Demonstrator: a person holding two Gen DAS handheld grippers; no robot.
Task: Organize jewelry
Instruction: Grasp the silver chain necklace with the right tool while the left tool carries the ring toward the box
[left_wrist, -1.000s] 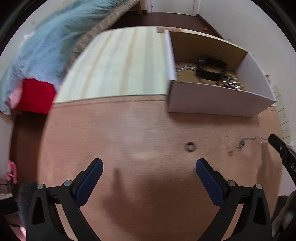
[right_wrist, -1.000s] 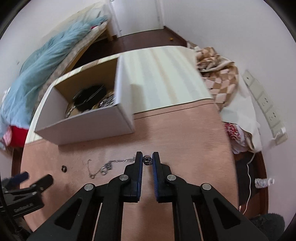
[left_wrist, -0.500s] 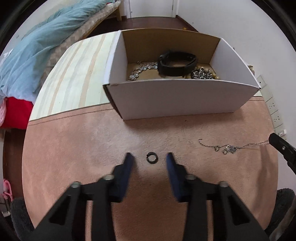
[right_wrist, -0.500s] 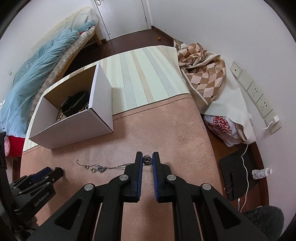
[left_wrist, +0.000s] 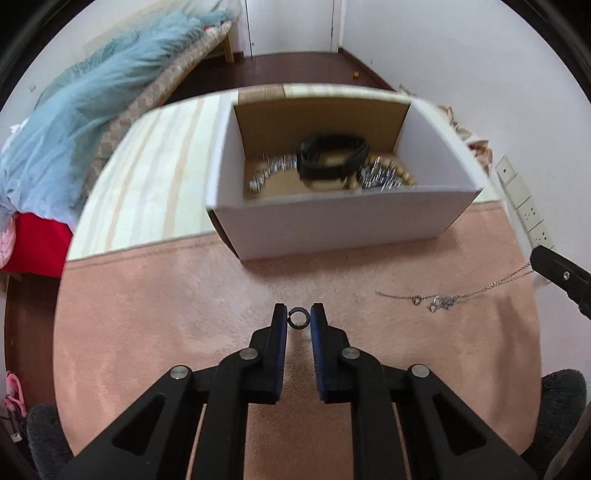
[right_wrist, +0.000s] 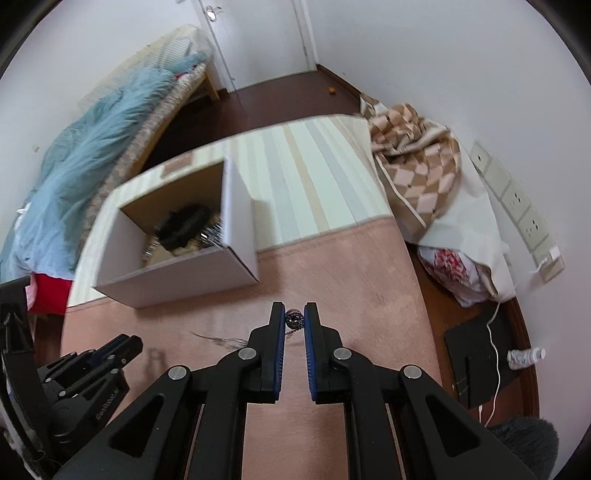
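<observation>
Step in hand: picking up the last loose pieces from the pink blanket (left_wrist: 155, 302) — both tools are closed on something, neither yet over the box.
Left gripper (left_wrist: 298, 318): jaws drawn in on a small black ring (left_wrist: 298, 318), which sits pinched between the blue pads at the tips, in the near middle of the blanket.
Right gripper (right_wrist: 294, 318): jaws clamped on the beaded end of a thin chain necklace (left_wrist: 439, 298); the bead (right_wrist: 294, 318) shows between the tips, and the chain trails left across the blanket towards the other tool.
Box (left_wrist: 332, 225): white cardboard, open at the top, standing at the far edge of the blanket, partly on the striped sheet (left_wrist: 147, 177). A black band (left_wrist: 332, 158) and some silvery pieces already lie inside.
Next move, as I judge it: lift each piece clear and carry it far, over the near wall of the box, then let go inside — the ring needs a steady pinch since it is tiny.
Care: the necklace hangs long, so it wants height enough for its tail to clear the wall without snagging.
</observation>
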